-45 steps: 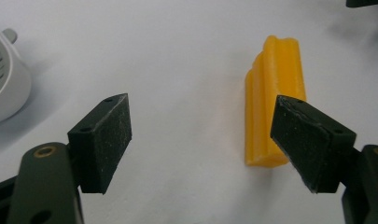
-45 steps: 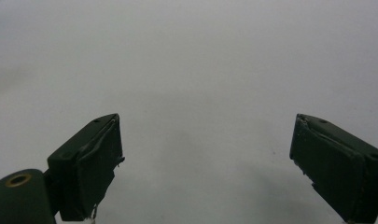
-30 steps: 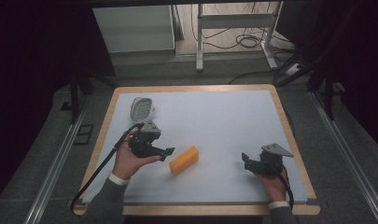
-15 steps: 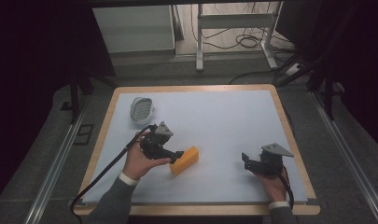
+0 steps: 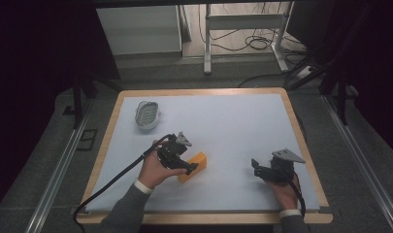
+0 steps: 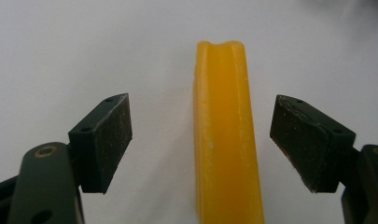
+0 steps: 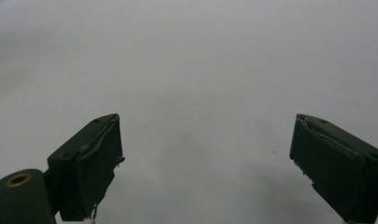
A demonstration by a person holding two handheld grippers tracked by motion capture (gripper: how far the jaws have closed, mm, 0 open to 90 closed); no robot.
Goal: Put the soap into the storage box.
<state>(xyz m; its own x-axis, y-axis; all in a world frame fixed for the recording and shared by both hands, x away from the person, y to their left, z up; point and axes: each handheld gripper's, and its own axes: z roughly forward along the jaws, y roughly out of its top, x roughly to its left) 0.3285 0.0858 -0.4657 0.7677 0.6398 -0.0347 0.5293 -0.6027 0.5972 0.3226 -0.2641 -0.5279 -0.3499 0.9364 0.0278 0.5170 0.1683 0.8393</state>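
An orange-yellow bar (image 5: 194, 165) lies on the white table top (image 5: 223, 126) near the front left. My left gripper (image 5: 190, 168) hovers over its near end, open. In the left gripper view the bar (image 6: 224, 140) runs between the two black pads (image 6: 107, 140), with a gap on each side. My right gripper (image 5: 255, 166) rests at the front right of the table, open, with its jaws pointing left. In the right gripper view the fingers (image 7: 91, 163) stand wide apart over bare white surface.
A small white oval dish (image 5: 147, 114) with a ridged inside sits at the back left of the table. A wooden rim (image 5: 291, 111) frames the table top. A black cable (image 5: 116, 179) trails from the left gripper over the front edge.
My left gripper has moved right and forward from beside the bar, and its jaws now straddle the bar's near end. The right gripper has stayed put.
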